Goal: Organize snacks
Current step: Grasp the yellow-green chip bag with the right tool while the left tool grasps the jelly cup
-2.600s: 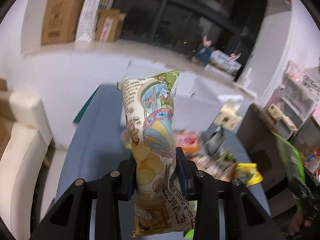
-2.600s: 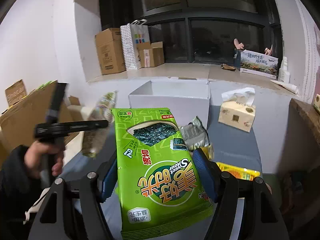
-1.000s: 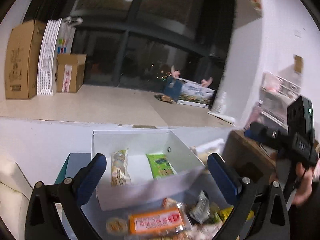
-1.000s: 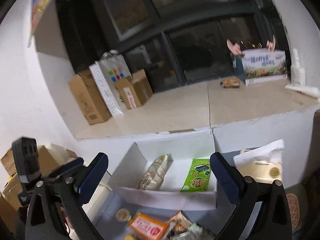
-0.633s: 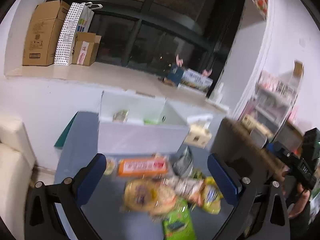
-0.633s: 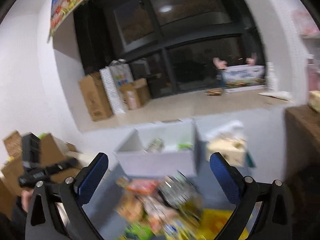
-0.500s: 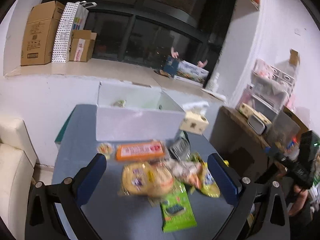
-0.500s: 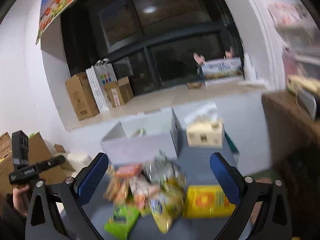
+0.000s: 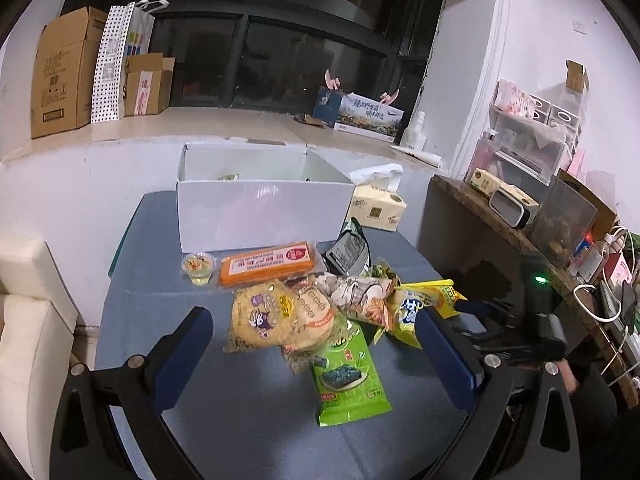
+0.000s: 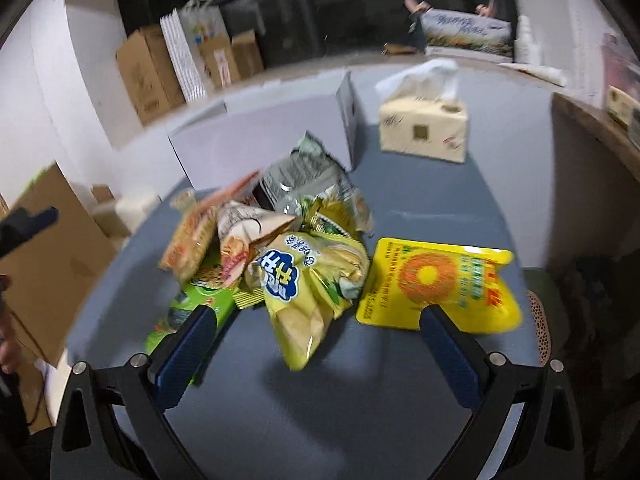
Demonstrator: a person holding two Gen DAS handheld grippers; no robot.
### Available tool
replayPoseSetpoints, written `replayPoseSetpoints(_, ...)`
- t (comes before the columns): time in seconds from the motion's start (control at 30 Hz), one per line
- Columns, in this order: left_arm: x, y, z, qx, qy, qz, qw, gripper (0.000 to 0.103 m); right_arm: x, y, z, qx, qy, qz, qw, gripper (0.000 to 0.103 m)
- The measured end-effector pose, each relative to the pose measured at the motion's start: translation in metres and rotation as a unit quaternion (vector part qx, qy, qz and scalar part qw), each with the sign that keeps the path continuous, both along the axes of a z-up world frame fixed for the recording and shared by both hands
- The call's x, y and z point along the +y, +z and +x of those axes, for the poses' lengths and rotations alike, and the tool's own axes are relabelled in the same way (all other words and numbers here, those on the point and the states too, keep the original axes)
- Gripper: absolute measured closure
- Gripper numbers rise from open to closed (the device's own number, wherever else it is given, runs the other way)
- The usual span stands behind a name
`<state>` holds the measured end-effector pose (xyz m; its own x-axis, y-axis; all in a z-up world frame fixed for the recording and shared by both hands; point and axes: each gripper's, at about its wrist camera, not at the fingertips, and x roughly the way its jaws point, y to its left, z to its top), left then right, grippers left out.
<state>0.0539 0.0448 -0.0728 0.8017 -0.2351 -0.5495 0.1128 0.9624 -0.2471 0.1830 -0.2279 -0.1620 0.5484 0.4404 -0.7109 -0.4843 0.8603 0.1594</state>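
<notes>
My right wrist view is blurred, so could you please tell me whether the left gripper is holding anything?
Observer: No, the left gripper is open and empty, with the snack pile ahead of it.
Operator: Thank you. What lies between the pile and the white box?
Observer: A long orange pack lies flat in front of the white box, with a small jelly cup beside one end of it.
Operator: And the green packet partly behind my right gripper?
Observer: That green seaweed pack lies flat, print up, on the blue table, at the near edge of the pile.
</notes>
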Motion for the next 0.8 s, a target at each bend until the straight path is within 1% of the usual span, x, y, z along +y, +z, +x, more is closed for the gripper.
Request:
replayPoseSetpoints(0.13, 0.005, -0.004, -0.002, 0.007, 0.004, 0.004, 1.0000, 0.000, 0.019, -0.015, 0.025, 0.008, 0.012, -0.040, 0.999, 0.000)
replayPoseSetpoints(0.17, 0.006, -0.006, -0.003, 0.007, 0.006, 0.005, 0.9999, 0.000, 0.022, -0.019, 0.032, 0.013, 0.019, -0.041, 0.999, 0.000)
replayPoseSetpoints(0.23, 0.010, -0.008, -0.002, 0.011, 0.008, 0.003, 0.9999, 0.000, 0.024, -0.022, 0.038, 0.015, 0.036, -0.020, 0.999, 0.000)
replayPoseSetpoints(0.27, 0.012, -0.010, -0.001, 0.014, 0.012, 0.003, 0.9998, 0.000, 0.026, -0.024, 0.040, 0.022, 0.043, -0.016, 0.999, 0.010)
replayPoseSetpoints(0.3, 0.014, -0.011, -0.001, 0.015, 0.013, 0.003, 0.9998, 0.000, 0.028, -0.026, 0.041, 0.029, 0.051, -0.014, 0.998, 0.031)
replayPoseSetpoints(0.43, 0.020, -0.018, 0.004, 0.024, 0.020, 0.003, 0.9995, 0.000, 0.026, -0.022, 0.030, 0.028, 0.059, -0.011, 0.998, 0.034)
replayPoseSetpoints(0.53, 0.027, -0.024, 0.016, 0.028, 0.026, 0.009, 0.9992, 0.000, 0.015, -0.012, 0.011, 0.013, 0.065, 0.000, 0.998, 0.036)
replayPoseSetpoints(0.67, 0.038, -0.036, 0.051, 0.039, 0.035, 0.036, 0.9980, 0.000, -0.007, 0.003, -0.012, -0.009, 0.051, 0.010, 0.999, 0.036)
replayPoseSetpoints(0.8, 0.051, -0.047, 0.090, 0.055, 0.037, 0.043, 0.9969, 0.000, -0.032, 0.021, -0.033, -0.030, 0.031, 0.040, 0.998, 0.036)
